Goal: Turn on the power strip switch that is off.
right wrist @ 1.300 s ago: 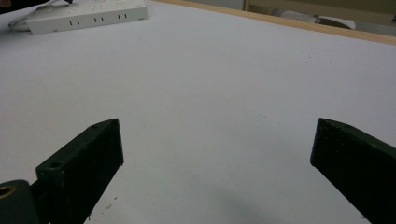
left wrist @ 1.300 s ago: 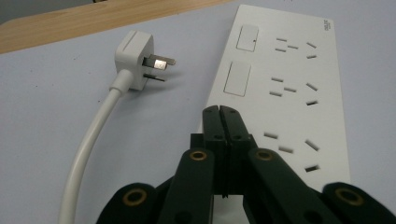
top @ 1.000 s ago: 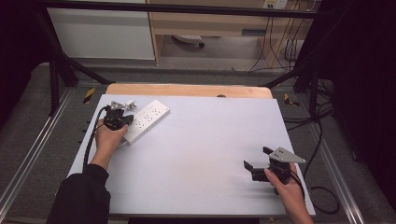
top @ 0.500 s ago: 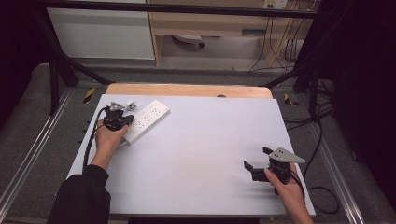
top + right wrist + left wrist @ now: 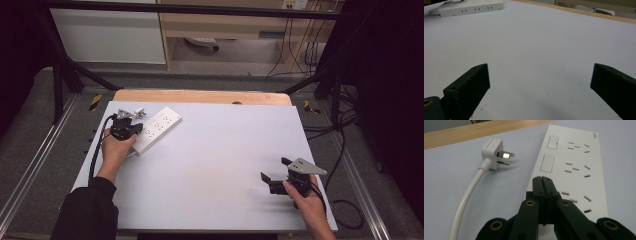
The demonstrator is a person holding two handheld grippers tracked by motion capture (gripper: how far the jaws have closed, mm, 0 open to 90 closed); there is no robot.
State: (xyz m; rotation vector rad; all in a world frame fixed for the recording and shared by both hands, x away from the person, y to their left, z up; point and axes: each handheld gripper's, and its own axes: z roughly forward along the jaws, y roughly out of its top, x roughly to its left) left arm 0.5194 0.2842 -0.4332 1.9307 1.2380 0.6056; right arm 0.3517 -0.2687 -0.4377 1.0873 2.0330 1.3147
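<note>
A white power strip [image 5: 157,129] [image 5: 571,167] lies at the table's far left, with several sockets and two switches on top. Its white plug [image 5: 140,113] [image 5: 492,152] rests beside it, prongs showing, on a thick white cord [image 5: 466,202]. My left gripper [image 5: 131,128] [image 5: 542,178] is shut with nothing between its jaws, tips over the strip's near left edge. My right gripper [image 5: 274,176] [image 5: 540,82] stands open near the front right of the table, empty, over bare surface. The power strip [image 5: 471,7] lies far off in the right gripper view.
The white table top [image 5: 220,160] has a wooden strip [image 5: 200,96] along its far edge. Metal frame rails [image 5: 35,170] run along both sides. Cables [image 5: 345,150] hang at the right; a cabinet stands behind.
</note>
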